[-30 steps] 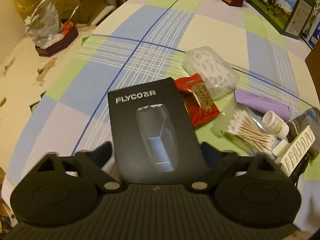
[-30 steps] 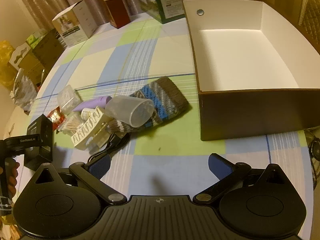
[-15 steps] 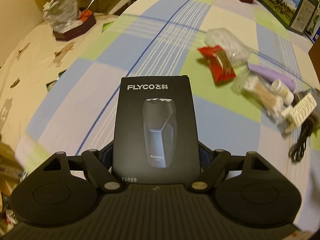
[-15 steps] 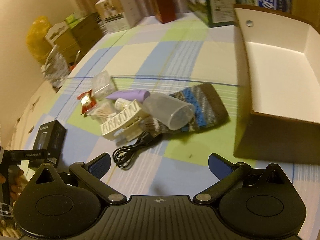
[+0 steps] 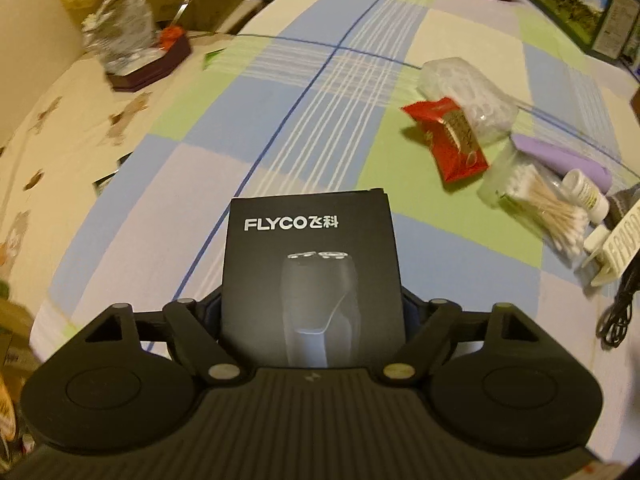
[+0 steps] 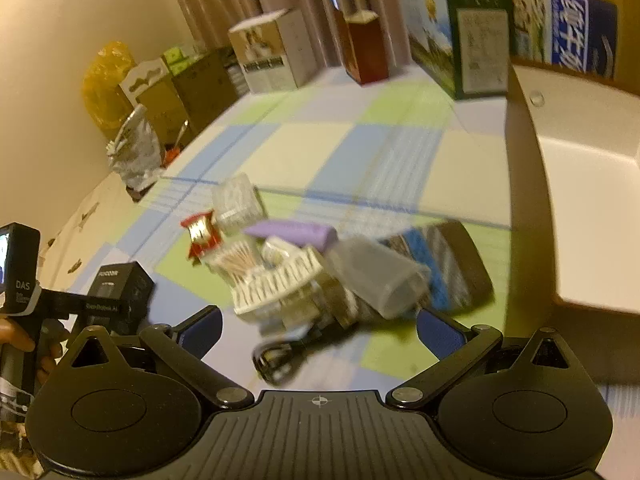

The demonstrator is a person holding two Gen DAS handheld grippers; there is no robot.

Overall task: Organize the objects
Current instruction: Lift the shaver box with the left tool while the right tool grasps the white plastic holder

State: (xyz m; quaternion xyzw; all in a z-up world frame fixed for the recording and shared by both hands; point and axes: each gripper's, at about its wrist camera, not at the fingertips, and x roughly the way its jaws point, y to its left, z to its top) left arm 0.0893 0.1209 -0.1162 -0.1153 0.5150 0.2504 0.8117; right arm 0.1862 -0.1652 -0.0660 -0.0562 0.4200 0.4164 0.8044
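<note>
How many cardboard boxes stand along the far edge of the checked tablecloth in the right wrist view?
4: a white-and-tan carton farthest left, a dark red box, a green landscape-printed box, and a blue-lettered carton farthest right. Others may be hidden.

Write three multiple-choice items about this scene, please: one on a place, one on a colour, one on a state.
1. Where is the black FLYCO shaver box?
A. inside the big open box
B. between the jaws of the left gripper
C. under the striped sock

2. What colour is the snack packet beside the cotton swabs?
A. red
B. blue
C. white

3. What is the state of the right gripper?
A. shut on the clear cup
B. shut on the cable
C. open, holding nothing

Answers:
1 B, the jaws press the box on both sides.
2 A, its wrapper is red with a gold panel.
3 C, its jaws stand wide apart, with nothing between them.
</note>
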